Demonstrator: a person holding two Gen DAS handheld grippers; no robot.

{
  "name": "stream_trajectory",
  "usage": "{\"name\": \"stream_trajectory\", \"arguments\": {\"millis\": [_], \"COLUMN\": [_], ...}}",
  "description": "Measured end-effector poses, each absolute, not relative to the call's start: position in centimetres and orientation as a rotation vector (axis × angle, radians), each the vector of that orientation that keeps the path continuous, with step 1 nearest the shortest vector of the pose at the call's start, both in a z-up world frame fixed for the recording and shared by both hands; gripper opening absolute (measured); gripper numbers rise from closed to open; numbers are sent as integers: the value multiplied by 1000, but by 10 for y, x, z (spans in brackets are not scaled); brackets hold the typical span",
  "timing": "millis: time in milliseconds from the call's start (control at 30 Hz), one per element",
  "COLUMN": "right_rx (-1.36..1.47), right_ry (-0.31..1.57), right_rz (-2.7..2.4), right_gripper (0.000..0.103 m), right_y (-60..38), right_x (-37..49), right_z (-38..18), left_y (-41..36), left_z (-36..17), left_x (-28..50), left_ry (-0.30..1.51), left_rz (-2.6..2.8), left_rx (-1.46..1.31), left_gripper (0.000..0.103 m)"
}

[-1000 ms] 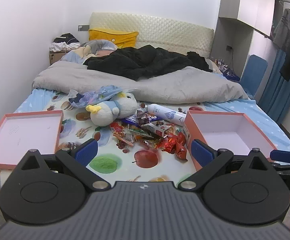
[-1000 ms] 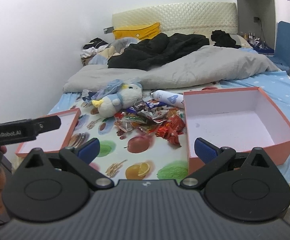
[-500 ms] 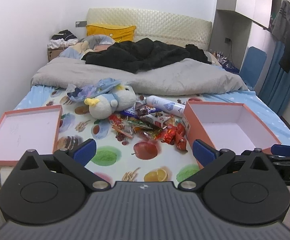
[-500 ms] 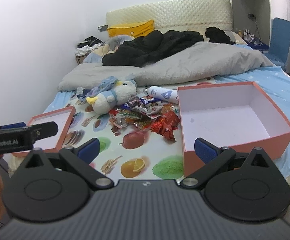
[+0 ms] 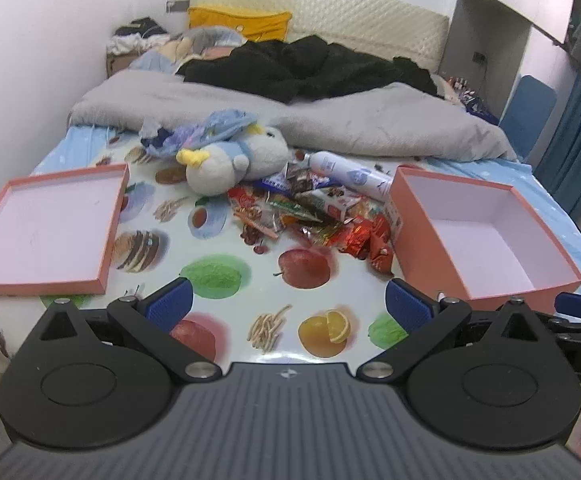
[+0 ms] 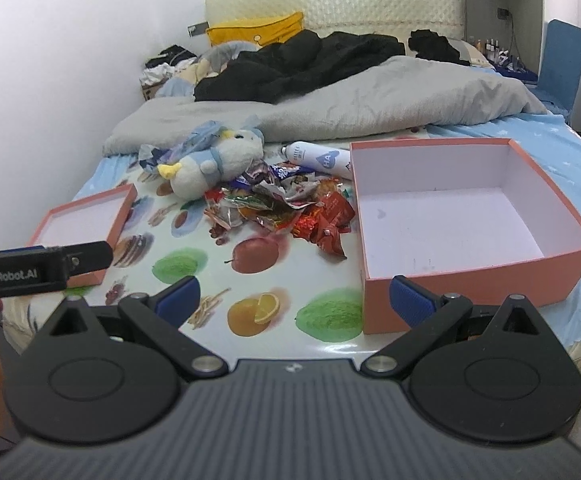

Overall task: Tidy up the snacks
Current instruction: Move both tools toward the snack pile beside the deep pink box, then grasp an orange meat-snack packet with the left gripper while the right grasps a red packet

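You have both tools hanging over the near edge of the bed, above the glossy fruit-print sheet (image 5: 226, 280), and neither touches anything. Your left gripper (image 5: 288, 306) has its blue-padded fingers spread wide apart with nothing between them; your right gripper (image 6: 294, 300) is spread wide too and just as bare, its right pad sitting low in front of the near wall of the deep box (image 6: 470, 280). Between the two boxes there is an open strip of sheet running from the bed's foot up to the pile. On your left lies the shallow lid (image 5: 46, 284), a flat salmon-pink card tray with a pale inside, its near corner close to the mattress edge. On your right stands the deep box, same pink card, square, tall-walled and open-topped, pale inside. The snacks (image 5: 314, 220) lie heaped between them, nearer the deep box, with the reddest wrappers right beside its left wall: crinkled foil and plastic packets in red, orange, green and purple, overlapping loosely. A soft plush duck (image 5: 230, 164) in white and blue lies just behind the heap on the left, and a smooth white bottle (image 5: 346, 174) lies on its side behind it. Farther back, a rumpled grey duvet (image 5: 370, 128) crosses the bed.
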State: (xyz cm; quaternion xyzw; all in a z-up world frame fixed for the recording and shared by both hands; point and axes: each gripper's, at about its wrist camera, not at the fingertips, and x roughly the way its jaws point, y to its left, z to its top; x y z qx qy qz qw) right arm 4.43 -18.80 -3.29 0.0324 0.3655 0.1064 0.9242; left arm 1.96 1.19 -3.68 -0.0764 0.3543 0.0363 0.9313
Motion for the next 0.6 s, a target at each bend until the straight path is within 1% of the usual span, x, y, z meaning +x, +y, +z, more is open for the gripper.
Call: {"name": "stream_trajectory", "arguments": {"millis": [67, 133, 433, 500, 600], "right_rx": [69, 73, 47, 39, 16], "right_ry": [760, 777, 843, 853, 850], "right_rz": [210, 215, 198, 194, 187], "right_gripper": [103, 100, 100, 95, 93], "right_y": [-186, -184, -171, -167, -159], "right_x": [52, 61, 97, 106, 120], "right_z": [-37, -41, -64, -69, -76], "left_y": [16, 19, 29, 30, 34], "left_z": [-44, -50, -78, -83, -93], "left_x": [31, 43, 102, 115, 133], "left_ry": [744, 759, 826, 835, 853], "left_rz": [83, 89, 77, 66, 64], "left_rx": [-169, -183, -183, -175, -167], "left_gripper": [103, 103, 103, 103, 103]}}
